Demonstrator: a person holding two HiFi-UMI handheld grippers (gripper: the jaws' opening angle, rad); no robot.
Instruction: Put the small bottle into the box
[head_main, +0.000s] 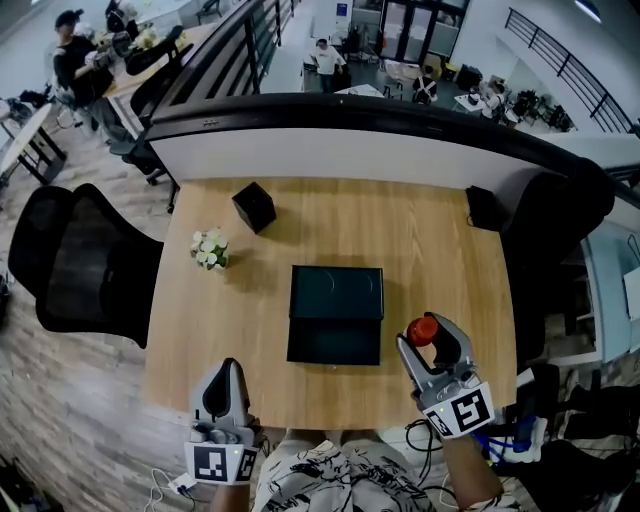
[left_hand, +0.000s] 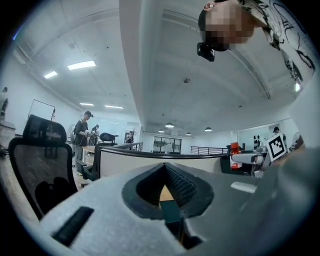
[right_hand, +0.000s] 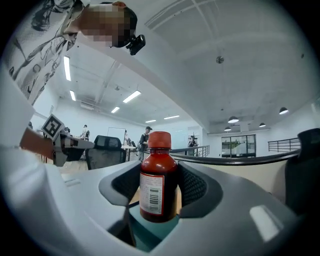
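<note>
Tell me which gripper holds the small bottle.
The right gripper: the red-capped small bottle stands gripped between its jaws. The left gripper has nothing between its closed jaws.

Glossy small bottle (right_hand: 167, 165) with paper label (right_hand: 151, 194); matt dark box (head_main: 336, 314) on smooth wooden table (head_main: 430, 260).

- small bottle (right_hand: 159, 182): dark red-brown body, bright red cap, white label with black barcode stripes.
- box (head_main: 336, 313): very dark green, near black, plain.
- tabletop (head_main: 420, 240): light wood, fine grain.
- right gripper (head_main: 425, 338): pale grey shell, black ribbed pads, cube with a black-on-white square marker.
- left gripper (head_main: 228, 368): same grey and black, same kind of marker.
- small block (head_main: 254, 206): black.
- flower bunch (head_main: 210, 249): white blooms, green leaves.
- office chair (head_main: 75, 265): black mesh.
- shirt (head_main: 330, 480): white with black line print.
- floor (head_main: 60, 400): grey-brown planks.
</note>
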